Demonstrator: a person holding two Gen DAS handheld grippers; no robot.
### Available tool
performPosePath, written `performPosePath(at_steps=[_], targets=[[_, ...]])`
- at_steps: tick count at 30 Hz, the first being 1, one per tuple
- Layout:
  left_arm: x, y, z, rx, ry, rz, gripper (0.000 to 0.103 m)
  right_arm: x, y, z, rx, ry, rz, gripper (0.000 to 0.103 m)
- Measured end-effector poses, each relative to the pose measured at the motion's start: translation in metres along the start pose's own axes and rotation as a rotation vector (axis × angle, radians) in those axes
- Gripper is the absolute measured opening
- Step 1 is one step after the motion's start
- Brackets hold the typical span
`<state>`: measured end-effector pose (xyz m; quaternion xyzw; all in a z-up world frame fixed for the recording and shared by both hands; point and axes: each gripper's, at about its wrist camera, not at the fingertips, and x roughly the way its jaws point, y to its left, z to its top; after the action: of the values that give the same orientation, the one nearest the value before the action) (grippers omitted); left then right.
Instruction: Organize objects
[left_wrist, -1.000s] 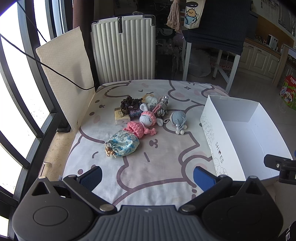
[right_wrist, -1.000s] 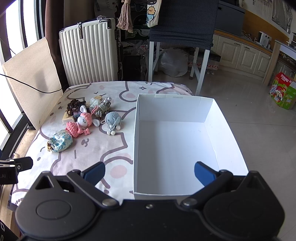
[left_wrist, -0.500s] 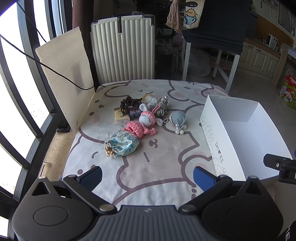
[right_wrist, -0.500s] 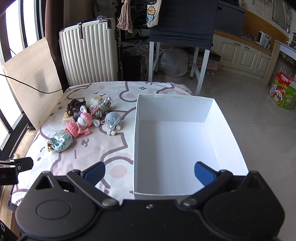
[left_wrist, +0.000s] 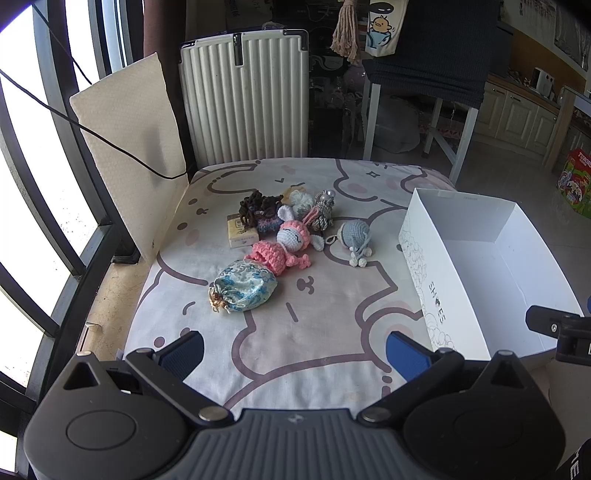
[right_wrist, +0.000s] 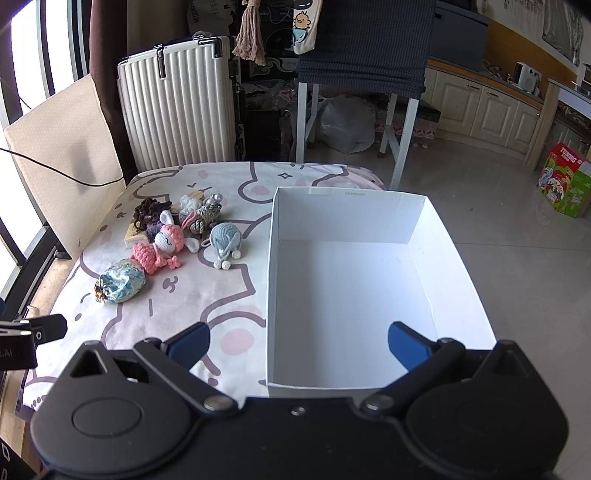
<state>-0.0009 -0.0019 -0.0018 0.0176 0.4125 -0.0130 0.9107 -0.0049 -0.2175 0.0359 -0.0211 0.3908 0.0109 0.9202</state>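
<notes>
Small items lie clustered on the patterned table cloth (left_wrist: 325, 306): a blue brocade pouch (left_wrist: 244, 290) (right_wrist: 121, 281), a pink crochet bunny doll (left_wrist: 284, 246) (right_wrist: 159, 249), a grey-blue crochet toy (left_wrist: 355, 238) (right_wrist: 224, 240), a dark brown crochet piece (left_wrist: 258, 206), a small card box (left_wrist: 241, 236) and a rope keychain (left_wrist: 322, 214). An empty white shoe box (right_wrist: 354, 284) (left_wrist: 436, 295) stands to their right. My left gripper (left_wrist: 293, 352) is open, well short of the pouch. My right gripper (right_wrist: 297, 341) is open over the shoe box's near wall.
A white ribbed suitcase (left_wrist: 245, 96) stands behind the table, with a beige board (left_wrist: 129, 140) and a black cable at the left by the window bars. A chair with dark cloth (right_wrist: 365, 48) stands behind. Tiled floor lies to the right.
</notes>
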Motion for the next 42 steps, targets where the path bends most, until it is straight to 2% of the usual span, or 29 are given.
performPosePath(at_steps=[22,32,35,38,42], targets=[[0.0,0.0,0.0,0.018,0.0,-0.015,0.103,0.001,0.0,0.0,-0.023,0.0,0.024,0.103],[0.004,-0.011,-0.007,0.024,0.008,-0.018,0.103,0.002,-0.002,-0.001,-0.014,0.003,0.031,0.103],[0.001,-0.009,0.001,0.017,-0.007,-0.026,0.103,-0.003,-0.002,0.0,0.009,-0.025,0.047,0.103],[-0.004,-0.007,0.014,0.03,-0.041,-0.001,0.103,-0.01,-0.002,0.007,0.032,-0.078,0.08,0.103],[-0.014,0.002,0.038,0.028,-0.089,0.02,0.103,-0.019,0.006,0.031,-0.009,-0.158,0.132,0.103]])
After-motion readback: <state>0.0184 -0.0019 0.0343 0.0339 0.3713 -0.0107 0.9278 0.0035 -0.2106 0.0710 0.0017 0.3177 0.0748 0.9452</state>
